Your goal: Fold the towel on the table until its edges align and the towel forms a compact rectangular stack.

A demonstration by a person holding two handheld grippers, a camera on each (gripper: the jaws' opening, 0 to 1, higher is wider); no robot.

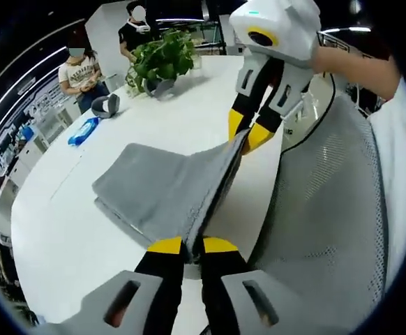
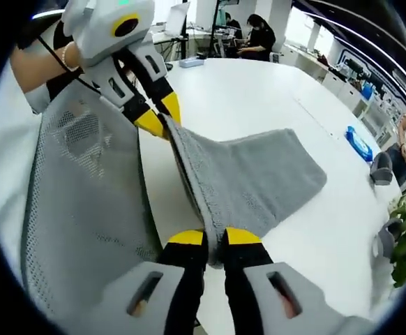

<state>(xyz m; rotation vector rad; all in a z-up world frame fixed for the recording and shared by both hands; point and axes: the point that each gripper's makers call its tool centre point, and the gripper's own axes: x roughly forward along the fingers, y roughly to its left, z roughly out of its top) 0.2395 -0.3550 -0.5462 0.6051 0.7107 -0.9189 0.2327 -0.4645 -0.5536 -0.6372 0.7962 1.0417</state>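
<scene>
A grey towel [image 1: 168, 188] lies partly folded on the white table [image 1: 189, 112], its near edge lifted off the surface. My left gripper [image 1: 192, 246] is shut on one corner of that raised edge. My right gripper [image 1: 248, 131] comes into the left gripper view from the upper right, shut on the other corner. In the right gripper view the same towel [image 2: 252, 181] stretches from my right gripper [image 2: 215, 237], shut on its corner, up to my left gripper [image 2: 160, 117] at the top left. The lifted edge runs taut between the two grippers.
A grey mesh chair back [image 1: 328, 209] stands at the table's near edge, close to both grippers. A potted plant [image 1: 162, 59], a blue packet [image 1: 84, 130] and a dark round object [image 1: 105, 105] sit at the far side. Two people [image 1: 81, 73] are beyond the table.
</scene>
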